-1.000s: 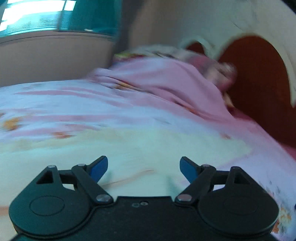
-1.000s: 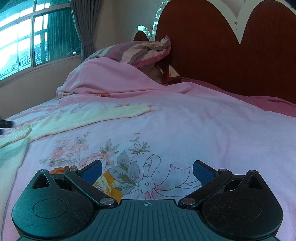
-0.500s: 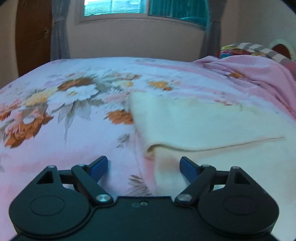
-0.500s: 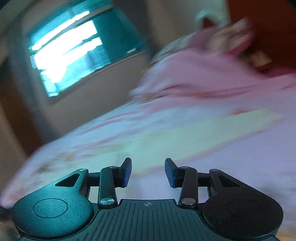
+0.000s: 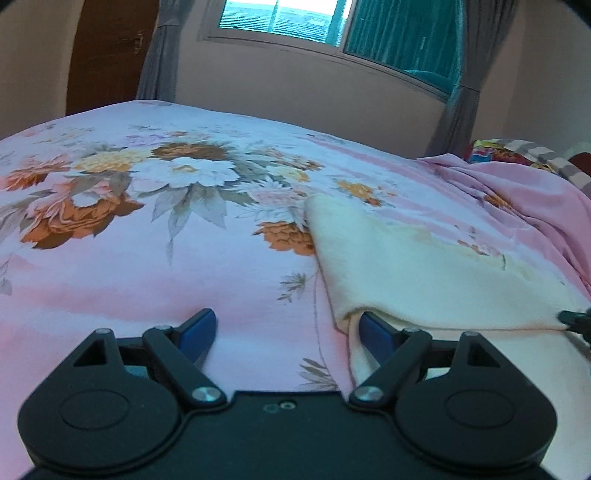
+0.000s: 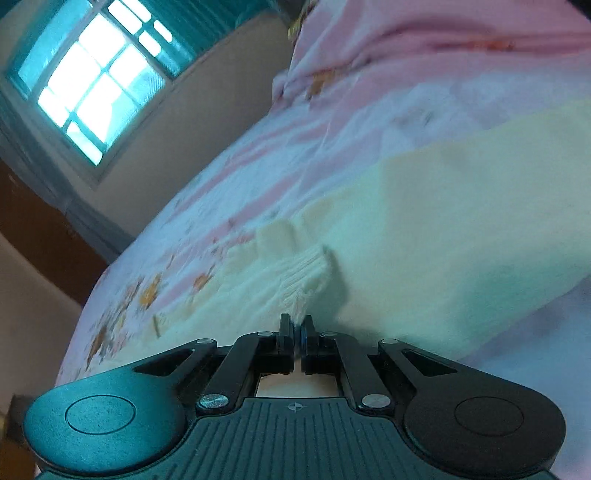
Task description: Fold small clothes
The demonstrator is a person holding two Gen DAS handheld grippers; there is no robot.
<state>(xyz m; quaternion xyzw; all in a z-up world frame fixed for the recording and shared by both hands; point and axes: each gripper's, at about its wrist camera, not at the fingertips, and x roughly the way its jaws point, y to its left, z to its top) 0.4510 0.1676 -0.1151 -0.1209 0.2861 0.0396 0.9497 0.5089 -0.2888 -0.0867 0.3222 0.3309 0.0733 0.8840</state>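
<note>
A cream knitted garment (image 5: 424, 277) lies flat on the flowered bedsheet (image 5: 147, 236). My left gripper (image 5: 284, 325) is open just above the sheet at the garment's near left corner. Its right fingertip (image 5: 373, 330) sits against the folded edge and its left fingertip is over bare sheet. In the right wrist view the same garment (image 6: 443, 229) fills the middle. My right gripper (image 6: 297, 325) is shut, with the ribbed edge (image 6: 303, 273) of the cream fabric pinched between its pads. A dark tip at the far right of the left wrist view (image 5: 576, 321) touches the garment's edge.
A bunched pink blanket (image 5: 535, 206) and a patterned pillow (image 5: 509, 151) lie at the right, toward the bed's head. Beyond the bed are a wall, a window (image 5: 288, 18) with grey curtains and a brown door (image 5: 107, 55). The flowered sheet stretches away to the left.
The left view swung from the blanket end toward the window and settled at the garment's corner. My right gripper went from wide open to shut, swinging across onto the cream fabric's edge.
</note>
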